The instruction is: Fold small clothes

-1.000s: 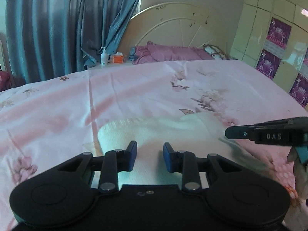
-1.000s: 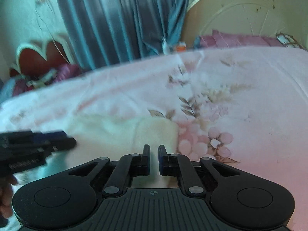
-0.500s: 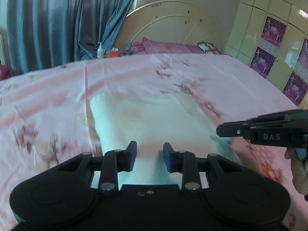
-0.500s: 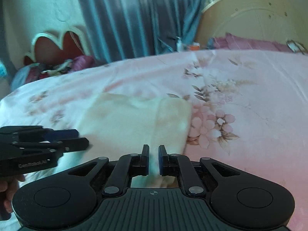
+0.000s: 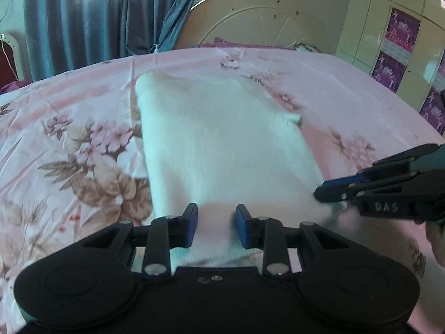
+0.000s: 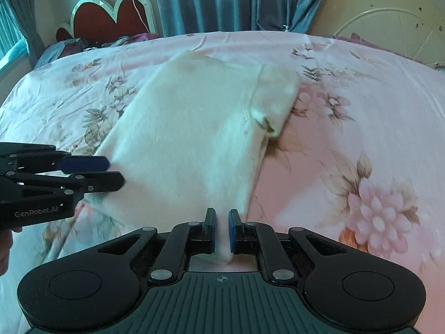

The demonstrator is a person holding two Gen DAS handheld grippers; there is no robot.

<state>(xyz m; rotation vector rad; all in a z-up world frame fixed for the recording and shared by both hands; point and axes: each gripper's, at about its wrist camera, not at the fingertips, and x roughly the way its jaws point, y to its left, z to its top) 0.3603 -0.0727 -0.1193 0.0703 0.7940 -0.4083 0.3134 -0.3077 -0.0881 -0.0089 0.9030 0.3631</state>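
A white small garment (image 5: 222, 144) lies lengthwise on the pink floral bedsheet, with a sleeve folded in at its far right (image 6: 275, 91). My left gripper (image 5: 216, 226) holds the near left hem between its blue pads. My right gripper (image 6: 221, 229) is shut on the near right hem corner, with cloth pinched between its pads. Each gripper shows in the other's view: the right gripper (image 5: 322, 192) touches the garment's right edge, and the left gripper (image 6: 114, 172) is at its left edge. The near hem is lifted off the sheet.
The bed (image 5: 69, 128) stretches far on all sides. A cream headboard (image 5: 258, 19) and purple pillows stand at the far end. Blue curtains (image 6: 222, 0) hang behind. A tiled wall with posters (image 5: 400, 44) is at the right. A red heart-shaped headboard (image 6: 111, 16) stands far left.
Both grippers have risen and pulled back with the near hem, so the garment now shows stretched out at full length on the sheet. The jaws have stayed at the same width.
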